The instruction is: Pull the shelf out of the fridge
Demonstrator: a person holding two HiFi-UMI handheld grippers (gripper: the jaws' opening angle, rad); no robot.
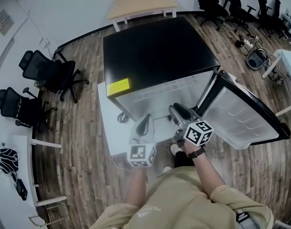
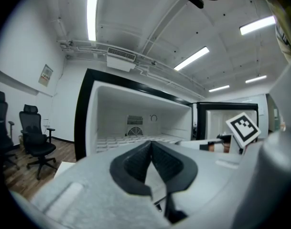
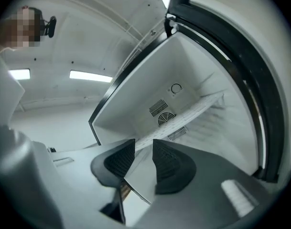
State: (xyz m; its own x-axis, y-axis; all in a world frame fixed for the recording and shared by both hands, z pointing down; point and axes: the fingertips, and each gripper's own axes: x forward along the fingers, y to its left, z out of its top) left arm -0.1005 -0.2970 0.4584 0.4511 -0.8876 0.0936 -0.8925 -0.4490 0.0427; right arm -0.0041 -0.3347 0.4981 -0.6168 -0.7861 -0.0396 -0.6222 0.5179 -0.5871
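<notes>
1. The fridge [image 1: 159, 51] stands with its door [image 1: 241, 118] swung wide to the right, so we have clear access to the inside.
2. The shelf [image 3: 193, 109] is a white ribbed panel. In the right gripper view it runs from the back wall by the fan vent out to the jaws. We judge its rear part is inside the fridge and its front edge is at or just past the opening.
3. The right gripper [image 3: 144, 149] has its jaws partly apart with the front edge of the shelf between them. There are gaps on both sides and the pads don't look to be pressing, so we read this as no grip right now.
4. The left gripper [image 2: 150, 146] has its jaws closed, tips touching, and we see nothing between them. It points into the fridge just above the shelf's level and holds nothing.
5. In the head view both grippers sit at the fridge front, the left one near the shelf's left side and the right one near the door hinge side. The pale panel between them looks like the shelf front.
6. Done so far: the door is open and the shelf front has been reached, possibly slid forward a bit. We can't tell how far from these views.
7. Left to do: close the right jaws on the edge and pull straight out until the rear clears the side rails. We also need to support the free side so it doesn't tip, then lift it away.
8. Our call is that the task is roughly at an early-to-middle stage, and the shelf is not yet out.
</notes>
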